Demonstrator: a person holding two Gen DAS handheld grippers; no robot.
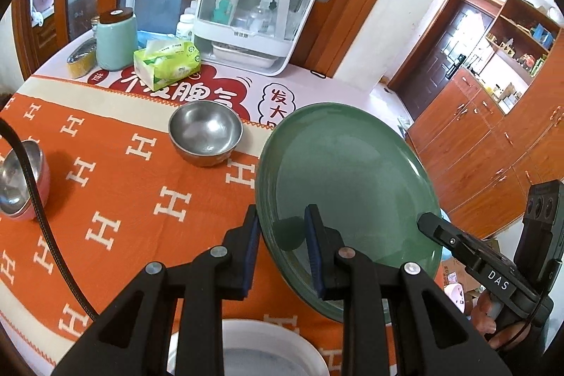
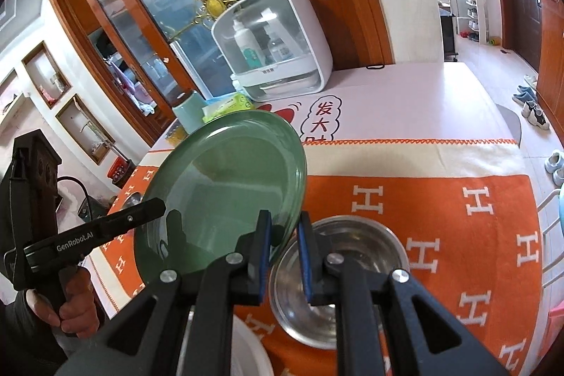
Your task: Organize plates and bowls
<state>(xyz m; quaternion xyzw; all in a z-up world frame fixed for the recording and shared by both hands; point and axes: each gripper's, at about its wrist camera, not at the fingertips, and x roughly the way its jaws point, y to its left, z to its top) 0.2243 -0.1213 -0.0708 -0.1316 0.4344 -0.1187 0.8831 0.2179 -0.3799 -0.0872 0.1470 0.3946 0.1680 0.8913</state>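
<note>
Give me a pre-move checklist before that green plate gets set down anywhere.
1. Left gripper clamped on the green plate rim: ok.
2. Right gripper clamped on the opposite rim: ok.
3. Plate clear of the tablecloth: ok, it is held tilted above it.
4. Plate empty: ok.
5. Steel bowl below the right gripper out of the way: not ok.
6. White dish under the grippers free to receive: cannot tell.

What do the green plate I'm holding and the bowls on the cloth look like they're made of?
Green plate: looks like glazed ceramic, with a glossy surface mirroring the gripper fingers. Bowl: brushed stainless steel, grey with dull highlights. Bowl at the left edge: steel inside, with a pink outer shell, possibly plastic.
</note>
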